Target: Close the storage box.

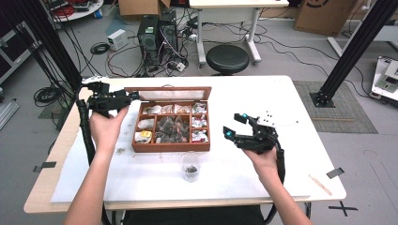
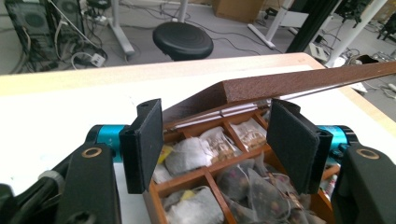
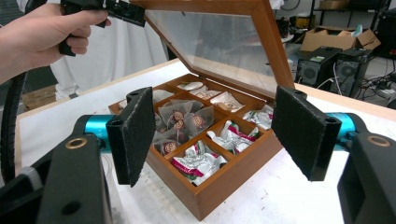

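You had the left gripper (image 1: 123, 101) up at the corner of the wooden tea box's (image 1: 171, 146) glass lid (image 3: 219, 42), and honestly I couldn't tell from these shots whether the pads were actually pinching that corner or just sitting beside it. In the left gripper view the jaws stood spread, with the lid's edge (image 2: 299, 86) running just past their tips. The right gripper (image 1: 240, 125) hung well off to the side of the box, fingers wide apart with nothing between them, pointed at the front compartments. Biggest risk as I saw it: the lid was only propped part-way, so if that corner slipped off your left fingers it would've slammed down on the tea bags (image 3: 184, 121). Reaching in with the right one then would've got it clipped, or nudged the whole box toward the small clear cup (image 1: 190, 165) sitting just in front of it. The red-and-white packets (image 3: 198, 161) nearest your right fingers had printing, but too blurry to read any brand.
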